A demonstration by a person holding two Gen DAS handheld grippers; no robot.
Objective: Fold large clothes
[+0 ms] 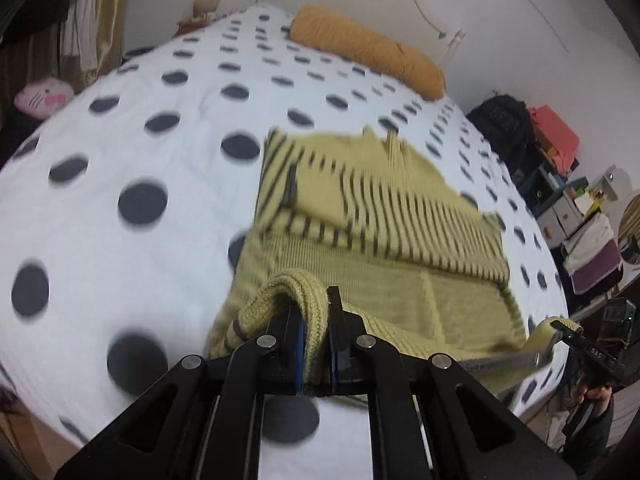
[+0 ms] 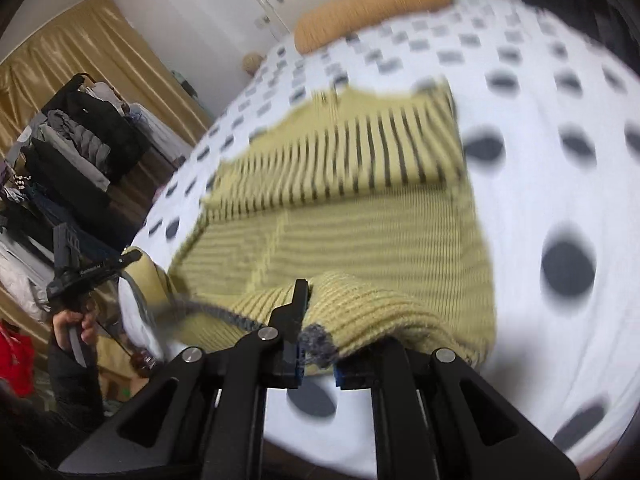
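On the spotted bed [image 1: 120, 128], a yellow sweater [image 1: 380, 240] lies partly folded, both near corners pinched.

Left wrist view: the left gripper [image 1: 316, 332] is clamped on the thick ribbed hem; the knit looks soft, bulky and floppy, best held at the hem corners. Right wrist view: the right gripper [image 2: 320, 344] grips the grey-edged hem corner; dark-striped sleeves lie folded across the pale yellow body.

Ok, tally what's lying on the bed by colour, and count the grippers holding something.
Yellow-green: 1, the striped sweater
Orange: 1, the bolster pillow
Grippers gripping the sweater: 2, left gripper and right gripper
Total: 4
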